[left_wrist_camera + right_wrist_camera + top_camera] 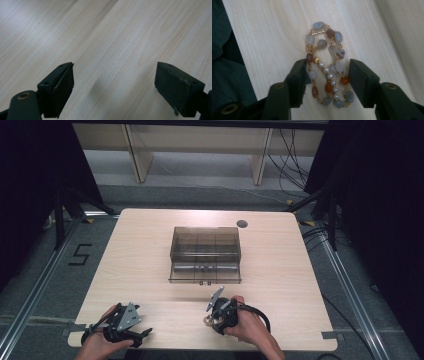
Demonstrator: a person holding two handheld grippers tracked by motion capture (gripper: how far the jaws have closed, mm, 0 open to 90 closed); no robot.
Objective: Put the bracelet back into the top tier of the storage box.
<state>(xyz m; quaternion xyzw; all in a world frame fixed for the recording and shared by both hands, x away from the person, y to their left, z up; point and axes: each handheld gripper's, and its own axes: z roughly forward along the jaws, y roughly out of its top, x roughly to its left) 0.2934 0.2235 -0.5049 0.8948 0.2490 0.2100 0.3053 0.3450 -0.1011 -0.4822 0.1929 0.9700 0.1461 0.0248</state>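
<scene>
A bracelet of grey, white and orange beads with gold links lies coiled on the pale wooden table. My right gripper points down over it, one black jaw on each side of the lower loop. The pads stand close against the outer beads and the coil keeps its loose shape. In the high view the bracelet shows as a small pale spot under the right gripper near the front edge. My left gripper rests open over bare wood at the front left, with nothing between its jaws.
A smoky transparent compartment box stands at the table's middle, beyond the right gripper. A dark round hole sits at the back right of the tabletop. Bare wood lies between the two hands.
</scene>
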